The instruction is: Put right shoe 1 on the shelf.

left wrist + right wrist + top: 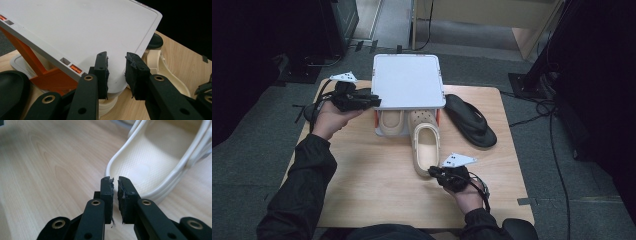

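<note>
our left claw [116, 72] grips the near corner of the white lid [408, 81], one pad above it and one below, and holds it lifted and tilted over the box [384, 131]. in the high view this claw [373, 101] sits at the lid's left front edge, with our left hand [329, 120] behind it. our right claw [115, 195] is clenched with nothing between its pads, which are all but touching, and it hovers just beside the heel rim of the cream clog [155, 167]; whether it touches the rim we cannot tell. from above, it [433, 172] lies at the near end of that clog [426, 142].

the surface [362, 180] is pale wood with a visible grain. around it we see grey carpet, cables on the floor at the right, and dark furniture at both sides.

the clog is creamy, with holes over the toe and a textured footbed; its toe points into the box under the lid, beside a second cream clog [391, 121]. orange struts [32, 60] join the lid and base. a black flip-flop [472, 121] lies to the right of the box.
</note>
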Demonstrator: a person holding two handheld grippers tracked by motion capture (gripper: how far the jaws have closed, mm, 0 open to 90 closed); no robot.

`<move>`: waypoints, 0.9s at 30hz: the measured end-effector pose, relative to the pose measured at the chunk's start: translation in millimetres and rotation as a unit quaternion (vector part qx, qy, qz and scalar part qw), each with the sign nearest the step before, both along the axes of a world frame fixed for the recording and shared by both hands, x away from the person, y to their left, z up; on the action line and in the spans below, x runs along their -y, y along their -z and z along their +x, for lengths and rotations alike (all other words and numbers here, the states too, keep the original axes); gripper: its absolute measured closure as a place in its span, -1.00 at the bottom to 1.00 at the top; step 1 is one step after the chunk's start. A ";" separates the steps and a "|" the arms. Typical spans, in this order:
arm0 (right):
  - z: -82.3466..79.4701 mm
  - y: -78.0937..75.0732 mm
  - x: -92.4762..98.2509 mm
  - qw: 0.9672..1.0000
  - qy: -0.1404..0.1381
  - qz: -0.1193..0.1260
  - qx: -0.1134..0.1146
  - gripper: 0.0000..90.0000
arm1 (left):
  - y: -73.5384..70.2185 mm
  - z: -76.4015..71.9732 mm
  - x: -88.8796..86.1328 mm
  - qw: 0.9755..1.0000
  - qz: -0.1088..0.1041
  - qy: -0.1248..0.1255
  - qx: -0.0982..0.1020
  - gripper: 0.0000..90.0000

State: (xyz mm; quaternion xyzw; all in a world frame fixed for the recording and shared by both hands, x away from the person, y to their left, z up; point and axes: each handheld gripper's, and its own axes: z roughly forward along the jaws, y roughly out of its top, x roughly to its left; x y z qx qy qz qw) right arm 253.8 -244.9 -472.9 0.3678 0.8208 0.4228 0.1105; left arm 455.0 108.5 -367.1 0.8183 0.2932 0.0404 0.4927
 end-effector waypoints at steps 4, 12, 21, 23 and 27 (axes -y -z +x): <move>-1.6 9.7 -1.3 1.000 0.004 0.001 -0.029 0.83 | 0.1 0.2 -0.2 1.000 -0.001 0.001 0.000 0.60; 0.2 17.2 -5.3 0.999 0.005 -0.012 -0.039 0.86 | 0.1 0.3 -0.6 1.000 -0.001 0.001 0.000 0.61; 1.3 21.3 -6.8 0.998 -0.002 -0.027 -0.054 0.85 | 0.2 0.4 -0.6 1.000 -0.001 0.001 -0.001 0.61; 1.6 21.0 -7.6 0.998 -0.003 -0.029 -0.054 0.85 | 0.4 0.6 -0.7 1.000 -0.003 0.001 -0.002 0.62; 2.6 23.0 -8.1 0.997 -0.008 -0.036 -0.068 0.85 | 0.3 0.5 -0.8 1.000 -0.002 0.001 -0.002 0.62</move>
